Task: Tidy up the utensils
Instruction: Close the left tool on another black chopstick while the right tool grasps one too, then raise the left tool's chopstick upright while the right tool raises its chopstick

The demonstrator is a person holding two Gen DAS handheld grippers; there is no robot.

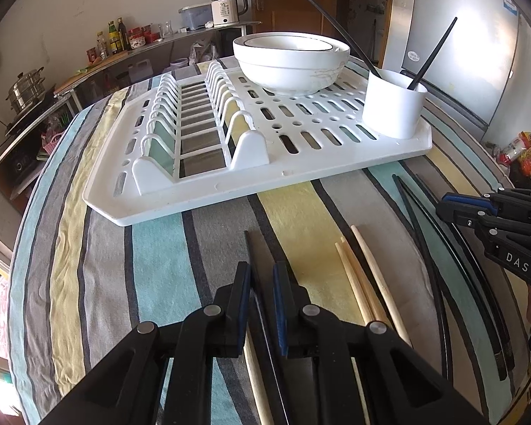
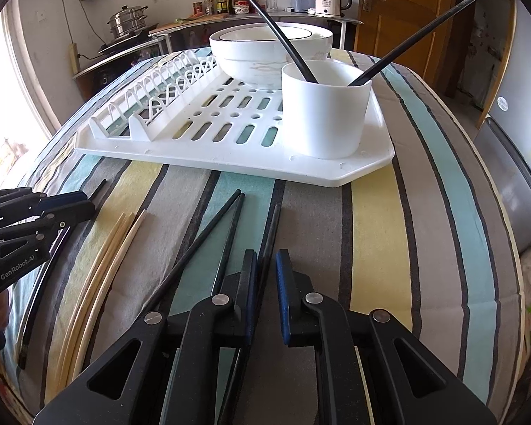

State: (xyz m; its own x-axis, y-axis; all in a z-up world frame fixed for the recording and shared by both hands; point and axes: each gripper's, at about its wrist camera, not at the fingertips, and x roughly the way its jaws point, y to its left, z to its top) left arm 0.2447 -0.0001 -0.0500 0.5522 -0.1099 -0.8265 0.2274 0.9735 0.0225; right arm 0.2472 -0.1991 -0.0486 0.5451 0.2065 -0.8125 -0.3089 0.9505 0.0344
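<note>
A white drying rack [image 1: 201, 198] [image 2: 209, 157] lies on the striped tablecloth. Its white utensil cup [image 1: 393, 106] [image 2: 324, 109] holds two black chopsticks [image 1: 432, 53] [image 2: 265, 17]. Several black chopsticks [image 2: 226, 226] [image 1: 424, 248] and wooden chopsticks [image 1: 364, 276] [image 2: 102, 265] lie loose on the cloth. My left gripper [image 1: 262, 276] is open low over the cloth, astride one black chopstick [image 1: 256, 248]. My right gripper [image 2: 265, 262] is open, with a black chopstick [image 2: 270, 233] between its fingers. Each gripper also shows in the other's view, the right [image 1: 492, 212] and the left [image 2: 35, 209].
Two stacked white bowls [image 1: 290, 60] [image 2: 265, 53] sit at the back of the rack. A counter behind holds a kettle [image 1: 228, 7], bottles [image 1: 115, 37] and a steel pot [image 1: 26, 88]. A silver refrigerator [image 1: 460, 46] stands at the right. The table edge curves around at left and right.
</note>
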